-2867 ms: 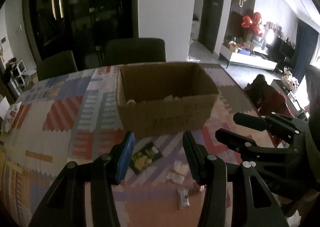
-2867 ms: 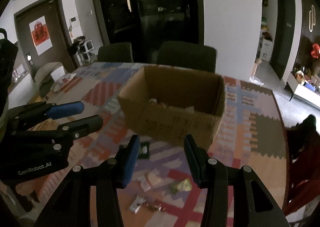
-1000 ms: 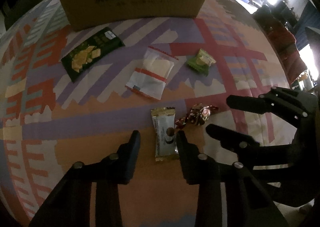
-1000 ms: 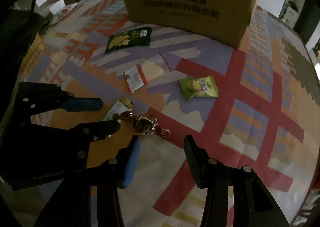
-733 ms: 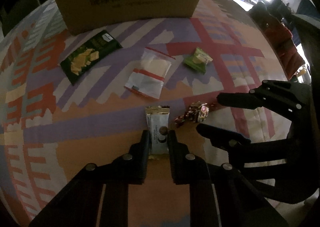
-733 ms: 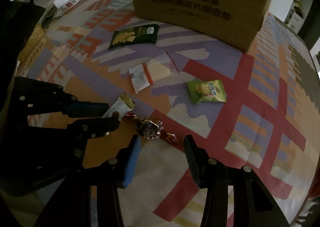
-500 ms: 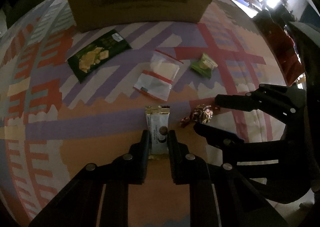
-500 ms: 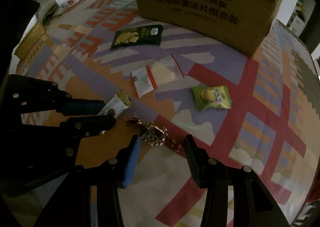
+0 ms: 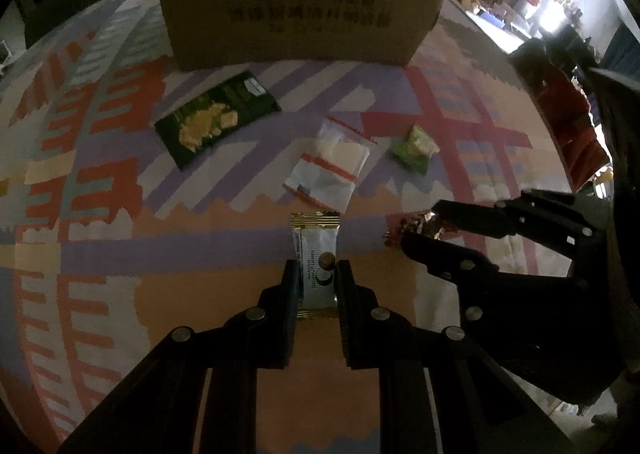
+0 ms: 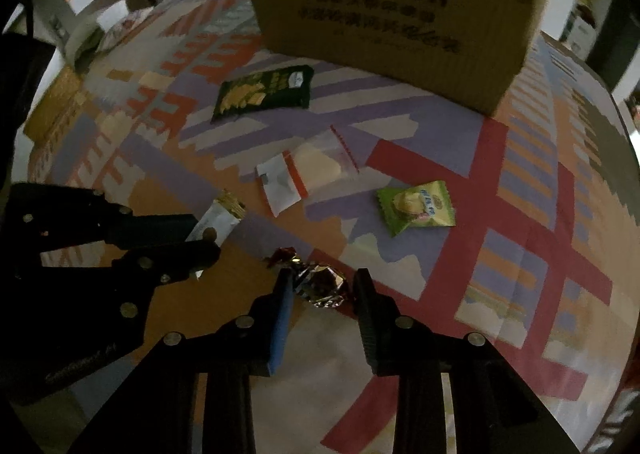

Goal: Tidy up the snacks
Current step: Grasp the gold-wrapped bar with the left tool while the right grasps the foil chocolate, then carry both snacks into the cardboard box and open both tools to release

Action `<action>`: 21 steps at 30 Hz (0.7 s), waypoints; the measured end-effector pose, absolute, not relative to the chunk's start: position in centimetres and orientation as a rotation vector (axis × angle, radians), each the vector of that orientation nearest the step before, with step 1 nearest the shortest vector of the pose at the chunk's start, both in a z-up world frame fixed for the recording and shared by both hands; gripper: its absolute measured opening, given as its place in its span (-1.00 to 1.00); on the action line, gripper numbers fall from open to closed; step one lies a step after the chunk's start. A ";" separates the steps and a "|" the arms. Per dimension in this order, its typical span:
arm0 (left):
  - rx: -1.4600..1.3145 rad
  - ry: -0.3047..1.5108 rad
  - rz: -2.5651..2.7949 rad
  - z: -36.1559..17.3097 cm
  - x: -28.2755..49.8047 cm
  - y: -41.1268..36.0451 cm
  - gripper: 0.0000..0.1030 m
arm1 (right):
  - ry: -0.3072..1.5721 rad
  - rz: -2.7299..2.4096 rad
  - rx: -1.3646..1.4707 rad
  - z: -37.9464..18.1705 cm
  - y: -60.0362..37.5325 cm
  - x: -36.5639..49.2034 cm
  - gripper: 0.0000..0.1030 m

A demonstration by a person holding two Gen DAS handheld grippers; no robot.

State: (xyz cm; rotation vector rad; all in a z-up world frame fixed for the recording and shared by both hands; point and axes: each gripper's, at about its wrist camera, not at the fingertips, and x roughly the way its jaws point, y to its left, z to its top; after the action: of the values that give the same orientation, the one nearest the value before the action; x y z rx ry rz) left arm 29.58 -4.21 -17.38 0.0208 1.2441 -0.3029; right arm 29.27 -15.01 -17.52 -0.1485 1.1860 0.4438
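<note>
A white snack bar with gold ends [image 9: 316, 242] lies on the patterned tablecloth, and my left gripper [image 9: 318, 274] is shut on its near half. In the right wrist view the same left gripper [image 10: 206, 234] pinches the bar [image 10: 222, 213] at the left. A foil-wrapped candy [image 10: 320, 282] sits between the fingers of my right gripper [image 10: 322, 278]. Its jaws are closing, and a thin gap still shows at the right pad. The left wrist view shows the right gripper [image 9: 420, 225] around that candy [image 9: 416, 223].
A cardboard box [image 9: 300, 1] stands at the far side of the table. Before it lie a dark green chip packet [image 9: 216, 121], a clear zip bag [image 9: 328, 169] and a light green packet [image 9: 416, 147]. The table's edge curves off to the right.
Both grippers came down from above the box to the table. The left shut on the snack bar. The right slid forward over the foil candy and narrowed its jaws.
</note>
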 end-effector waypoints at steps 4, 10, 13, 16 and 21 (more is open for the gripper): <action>0.022 1.190 -0.298 -15.7 29.5 -4.1 -0.64 | 1.164 0.420 -0.098 -16.3 -15.6 29.1 -0.39; 0.029 1.104 -0.292 -12.6 29.7 -3.8 -0.64 | 1.092 0.392 -0.047 -13.3 -16.4 29.4 -0.39; 0.023 1.052 -0.288 -10.7 30.1 -3.6 -0.64 | 1.054 0.383 -0.023 -11.7 -16.7 29.7 -0.39; 0.028 0.991 -0.282 -8.6 30.5 -3.5 -0.64 | 1.013 0.376 -0.005 -9.9 -16.7 30.1 -0.39; 0.028 0.909 -0.287 -5.4 31.0 -3.2 -0.64 | 0.922 0.364 0.019 -6.7 -16.7 30.5 -0.39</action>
State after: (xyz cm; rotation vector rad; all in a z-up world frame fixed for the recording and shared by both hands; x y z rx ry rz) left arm 30.96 -3.25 -5.39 0.0280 0.9086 -0.2874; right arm 30.53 -16.66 -6.65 0.0189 0.9217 0.3638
